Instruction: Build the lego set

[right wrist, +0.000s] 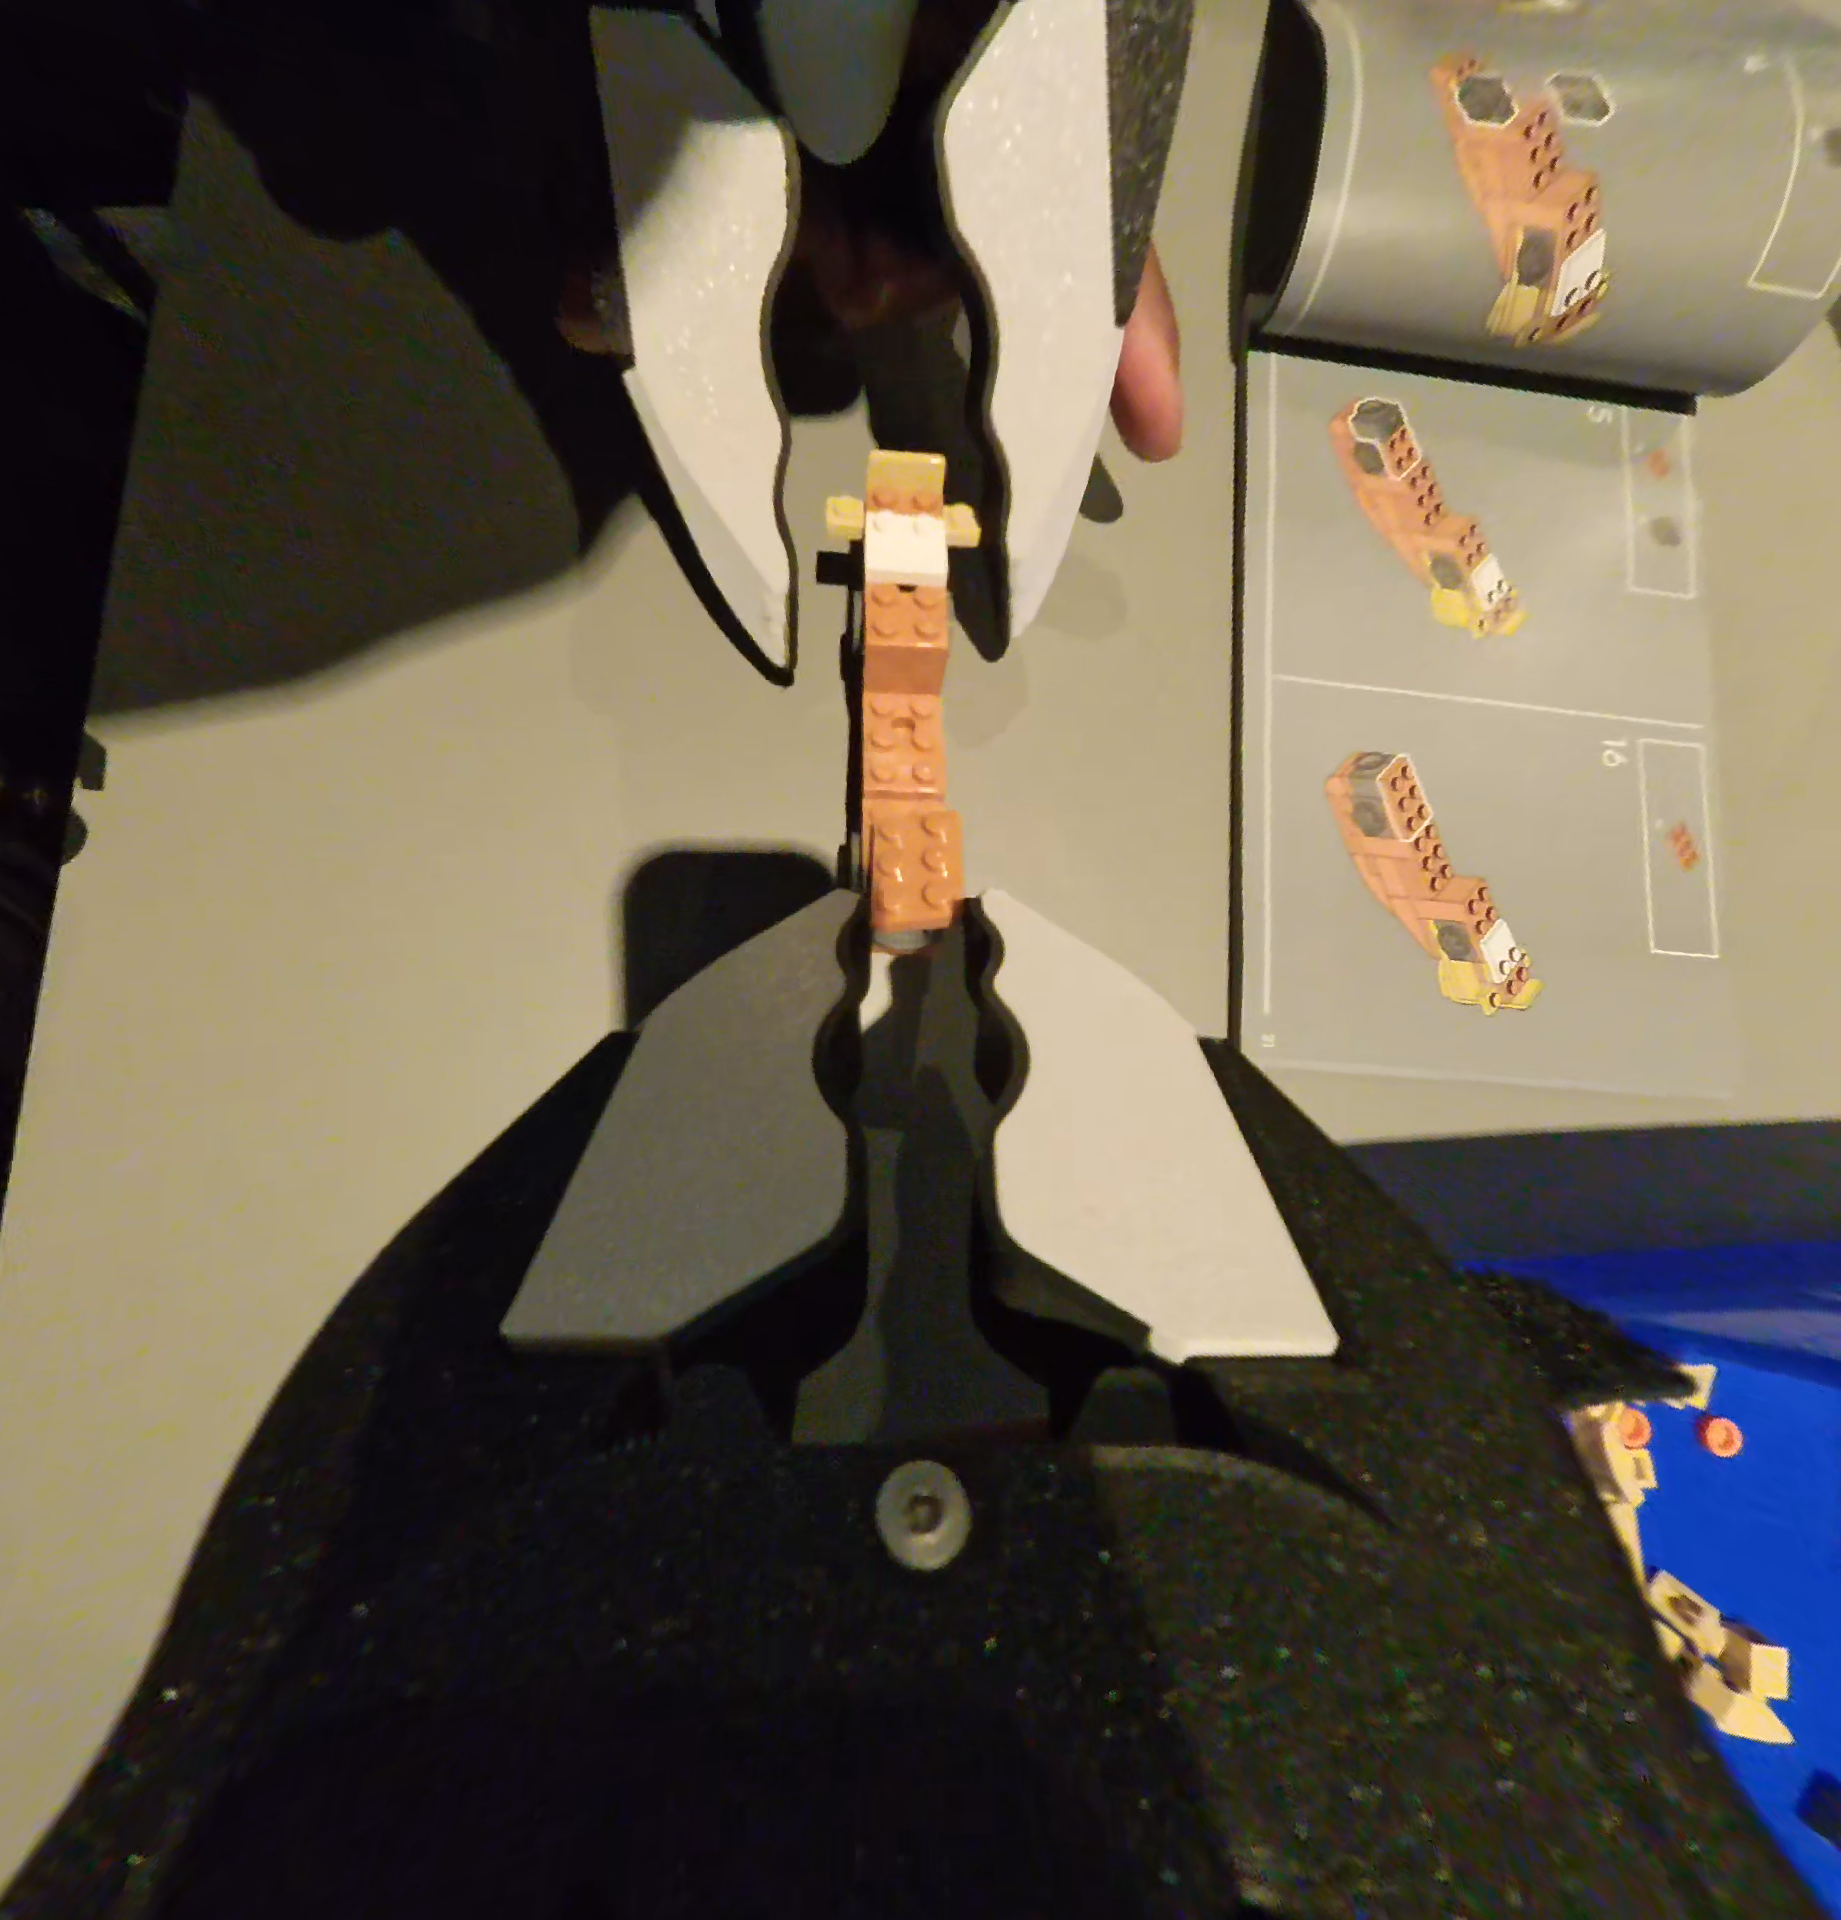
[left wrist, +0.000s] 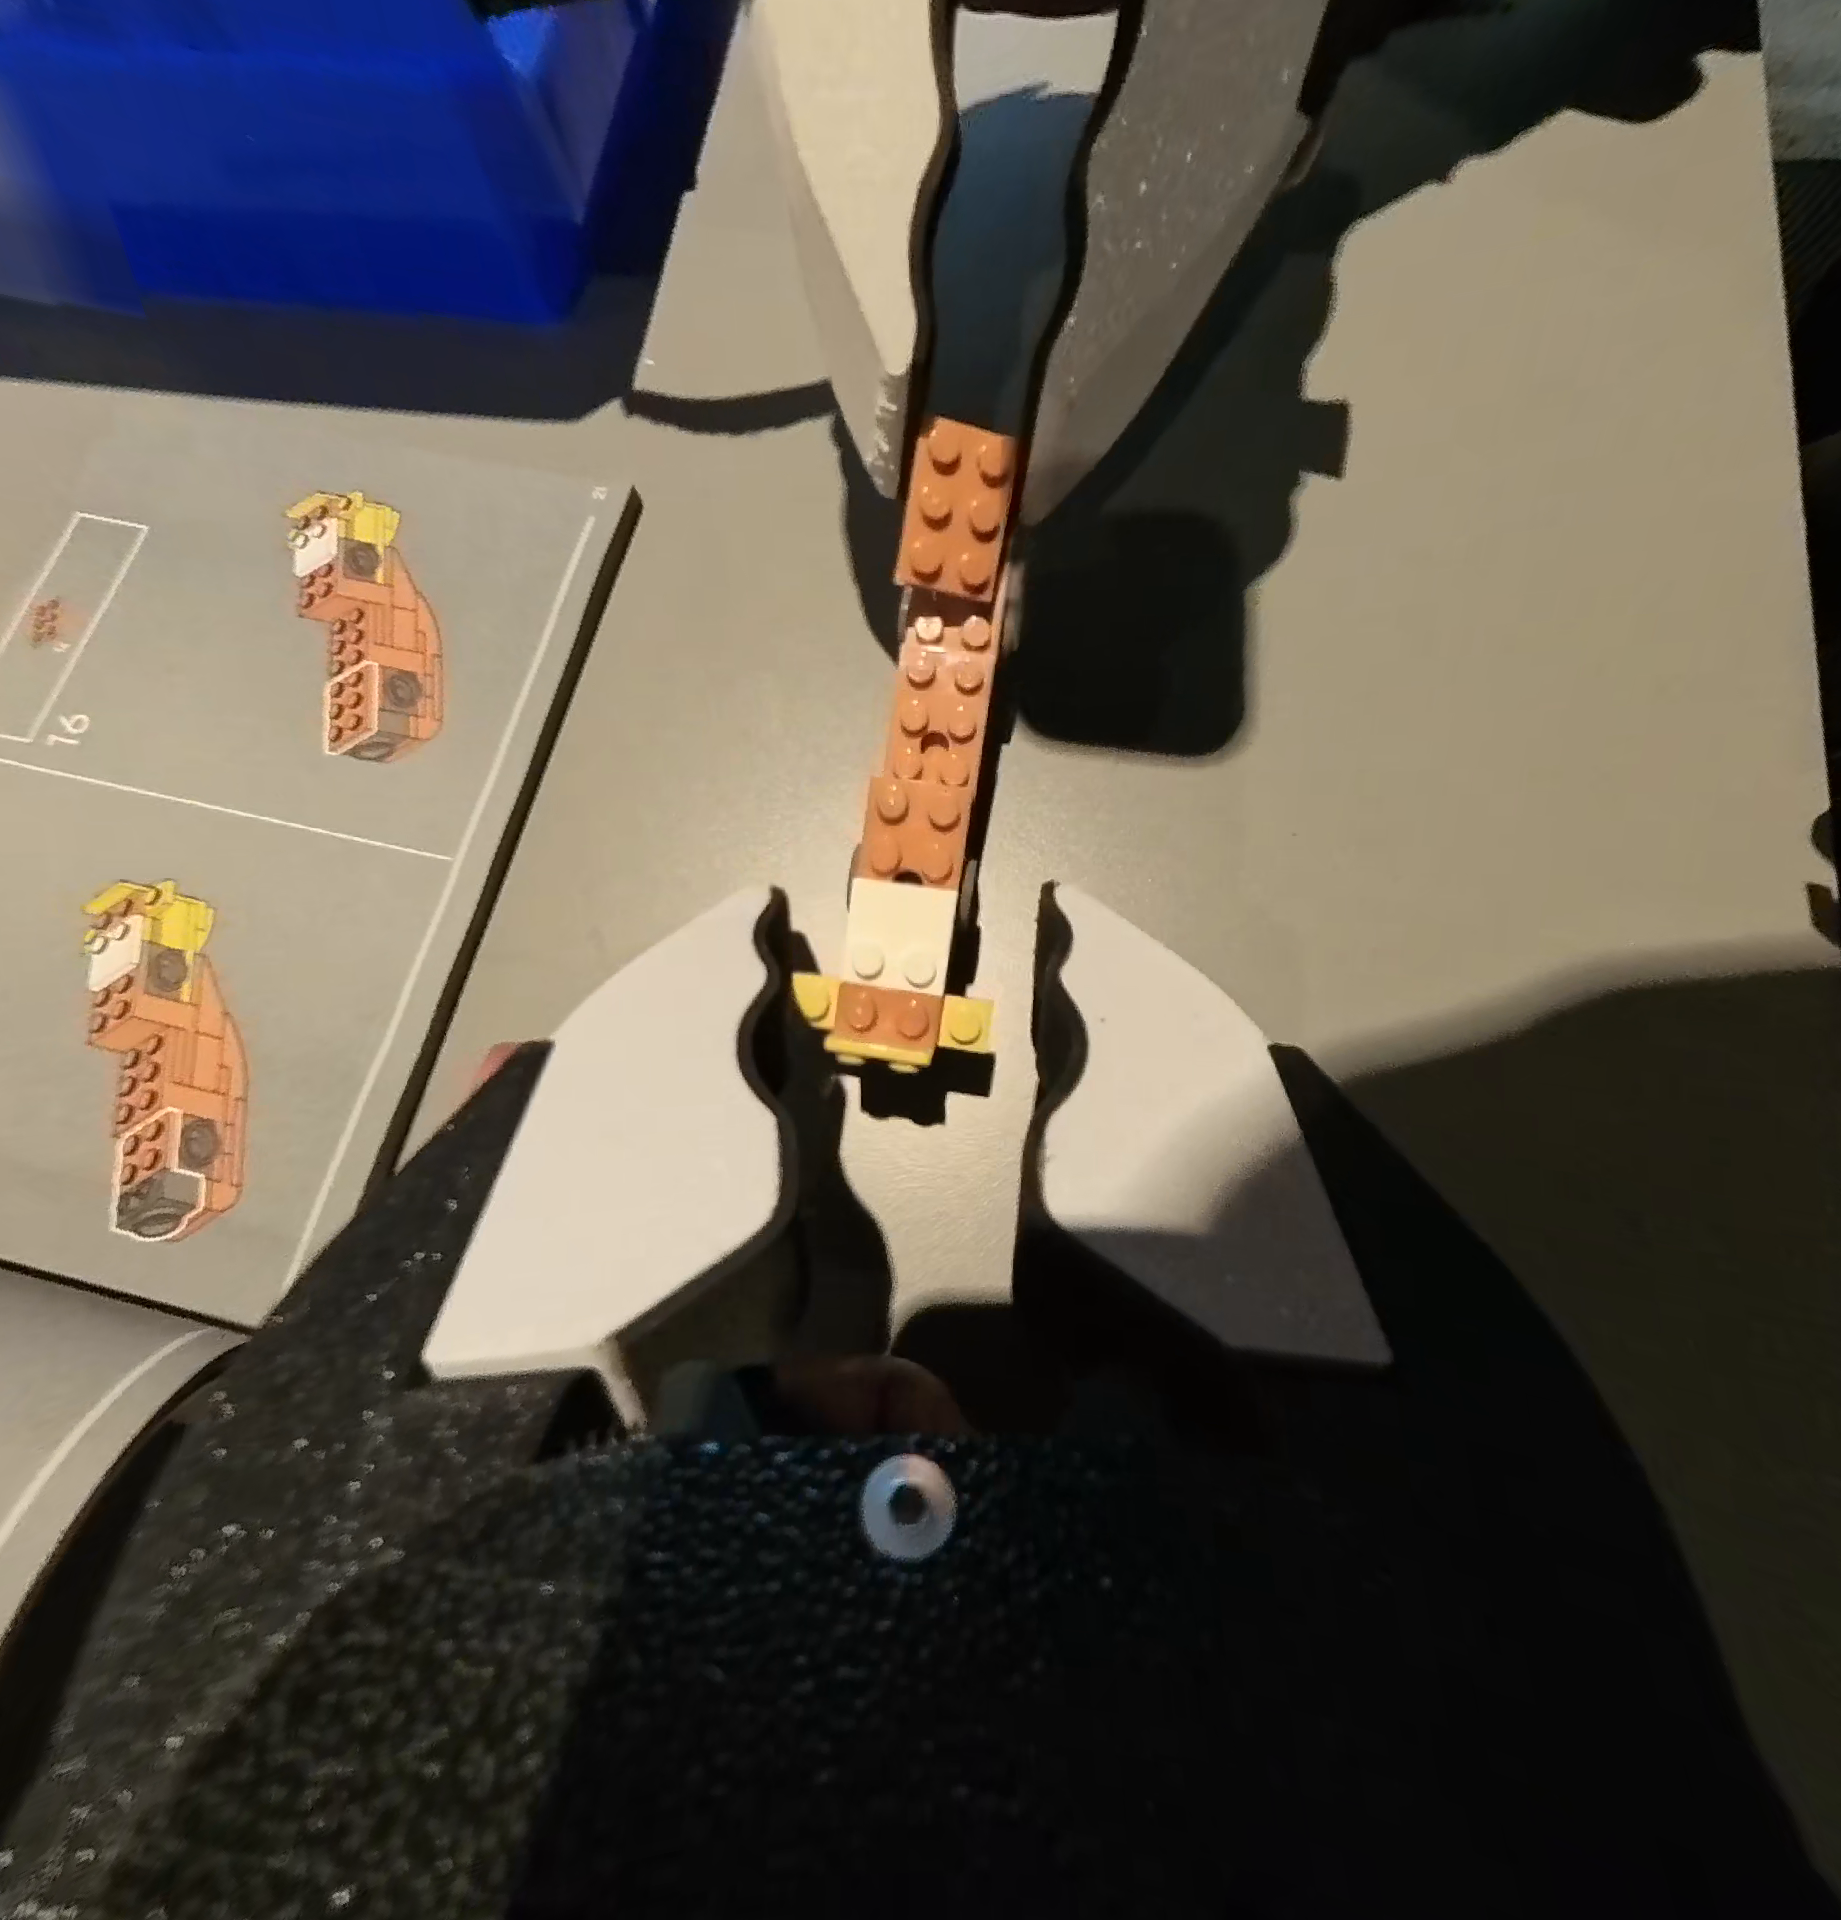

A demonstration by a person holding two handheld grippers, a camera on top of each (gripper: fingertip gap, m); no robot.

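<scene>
A long orange lego model [left wrist: 937, 727] with a white brick and yellow pieces at one end lies on the grey table [left wrist: 1467, 675]. My left gripper [left wrist: 911, 914] is open, with its fingers on either side of the white and yellow end, not clamped on it. My right gripper [left wrist: 963, 499] comes in from the far side and is shut on the orange end. In the right wrist view the model [right wrist: 905, 748] runs away from my right gripper [right wrist: 916, 909], which pinches the near orange brick. The left gripper [right wrist: 885, 655] straddles the far end there.
An open instruction booklet [left wrist: 272, 831] lies left of the model; it also shows in the right wrist view [right wrist: 1467, 727]. A blue bin [left wrist: 272, 156] stands behind it, and in the right wrist view [right wrist: 1778, 1351] it holds several loose pieces. A person's finger [right wrist: 1144, 343] shows by the left gripper. One gripper's finger ends stand about 7 centimetres off the other's.
</scene>
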